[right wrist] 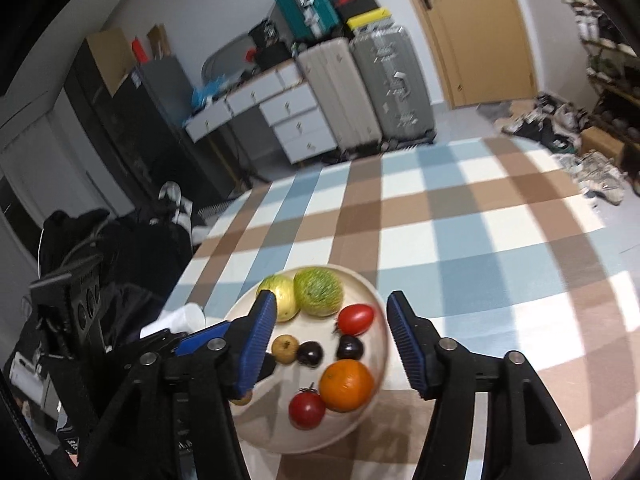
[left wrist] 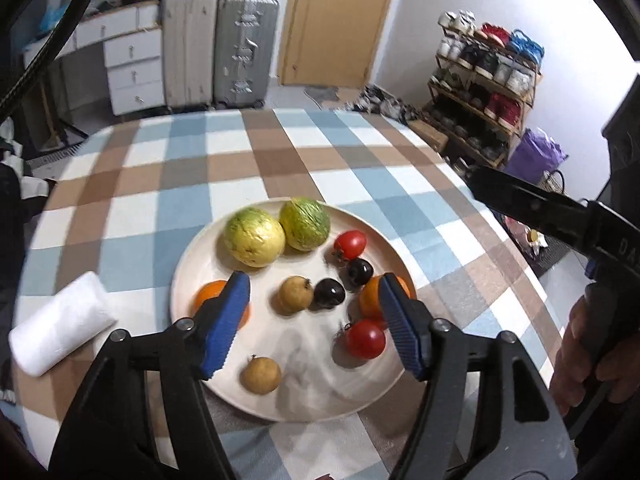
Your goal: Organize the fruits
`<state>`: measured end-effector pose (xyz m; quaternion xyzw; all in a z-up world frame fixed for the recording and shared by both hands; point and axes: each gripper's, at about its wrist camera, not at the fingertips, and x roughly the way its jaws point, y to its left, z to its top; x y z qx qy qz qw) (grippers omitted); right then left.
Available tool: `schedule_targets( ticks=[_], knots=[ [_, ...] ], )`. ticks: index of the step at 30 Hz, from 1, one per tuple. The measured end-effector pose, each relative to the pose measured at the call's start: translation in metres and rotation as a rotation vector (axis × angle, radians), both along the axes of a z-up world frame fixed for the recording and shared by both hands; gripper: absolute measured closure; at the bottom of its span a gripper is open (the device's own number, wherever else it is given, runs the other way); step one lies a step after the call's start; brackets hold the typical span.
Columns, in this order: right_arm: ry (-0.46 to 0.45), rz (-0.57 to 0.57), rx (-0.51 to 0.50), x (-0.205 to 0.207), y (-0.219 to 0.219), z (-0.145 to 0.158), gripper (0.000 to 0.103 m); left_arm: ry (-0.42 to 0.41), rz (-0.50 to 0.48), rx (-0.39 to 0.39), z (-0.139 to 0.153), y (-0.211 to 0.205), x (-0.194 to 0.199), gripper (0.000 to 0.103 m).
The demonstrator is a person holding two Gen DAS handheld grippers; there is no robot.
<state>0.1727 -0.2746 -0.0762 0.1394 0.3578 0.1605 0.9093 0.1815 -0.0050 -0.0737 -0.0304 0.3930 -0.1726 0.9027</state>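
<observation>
Left wrist view: left gripper [left wrist: 314, 294] at lower centre of frame, blue-padded fingers [left wrist: 226, 322] spread wide and holding nothing, poised above a round cream plate [left wrist: 200, 252] on the checked desk [left wrist: 280, 160]. On the plate: two yellow-green melons [left wrist: 254, 236] touching at upper centre, two tomatoes [left wrist: 365, 338], two dark plums [left wrist: 329, 292], two tan round fruits [left wrist: 261, 374], and two oranges [left wrist: 372, 296], each partly hidden behind a finger. White roll [left wrist: 60, 322] at left of frame, just beside the plate. Right gripper's black body and the hand [left wrist: 580, 356] on its handle at right edge.

Right wrist view: right gripper [right wrist: 332, 300] likewise wide open and empty, angled down over the plate [right wrist: 382, 344] at lower centre; one orange [right wrist: 346, 384] just beside a tomato [right wrist: 306, 410] between the fingers. Left gripper's blue tip at lower left.
</observation>
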Motion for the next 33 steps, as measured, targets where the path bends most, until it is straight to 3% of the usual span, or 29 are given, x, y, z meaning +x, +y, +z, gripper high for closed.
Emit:
schedule_targets(
  ticks=[4,6,11,15,17,23,27,33],
  knots=[
    [-0.047,-0.049,0.006,-0.018,-0.011,0.016,0.034,-0.071,0.045,-0.003,0.021,0.010,-0.020,0.030],
    [-0.075,-0.064,-0.005,-0.027,-0.012,0.022,0.031,-0.111,0.089,-0.014,0.032,0.017,-0.031,0.021],
    [-0.113,-0.060,0.009,-0.055,-0.012,0.025,0.022,-0.191,0.168,-0.040,0.049,0.035,-0.065,0.019],
    [-0.162,-0.059,-0.003,-0.085,-0.011,0.028,0.014,-0.239,0.249,-0.044,0.054,0.048,-0.094,0.008],
    [-0.196,-0.071,-0.014,-0.098,-0.010,0.030,0.008,-0.307,0.291,-0.043,0.061,0.054,-0.114,0.001],
    [-0.378,-0.098,-0.034,-0.139,-0.013,0.046,0.000,-0.461,0.312,-0.032,0.075,0.059,-0.153,0.001],
    [-0.513,-0.116,-0.068,-0.159,-0.014,0.054,0.000,-0.499,0.289,-0.012,0.079,0.053,-0.161,0.001],
    [-0.641,-0.154,-0.130,-0.166,-0.016,0.052,0.000,-0.520,0.318,0.010,0.075,0.046,-0.156,0.001]
  ],
)
